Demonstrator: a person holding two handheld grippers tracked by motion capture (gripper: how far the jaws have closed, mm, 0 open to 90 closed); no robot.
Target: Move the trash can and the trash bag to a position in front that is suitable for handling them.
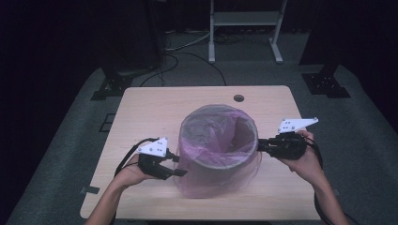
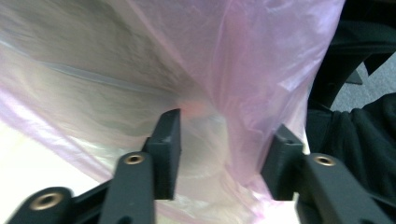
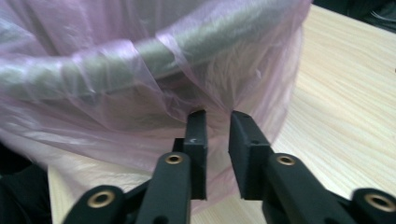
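Note:
A round grey bin (image 1: 233,125) stands in the middle of the table, lined with a translucent pink bag (image 1: 220,183) whose skirt is folded over the rim and hangs down the outside. My left gripper (image 1: 177,165) is at the bin's near-left side. Its jaws are wide open (image 2: 226,122) with the bag's film (image 2: 140,70) between and behind them. My right gripper (image 1: 259,144) is at the bin's right rim. Its jaws stand a narrow gap apart (image 3: 217,113), just below the covered rim (image 3: 154,56), with the film (image 3: 116,112) right behind the tips.
The pale wooden table (image 1: 155,103) has a round hole (image 1: 239,98) near its far edge. Beyond it on the grey floor are a white frame stand (image 1: 244,18), cables (image 1: 187,47) and black stand bases (image 1: 110,86) (image 1: 326,84). Dark clothing (image 2: 355,140) is beside the bag.

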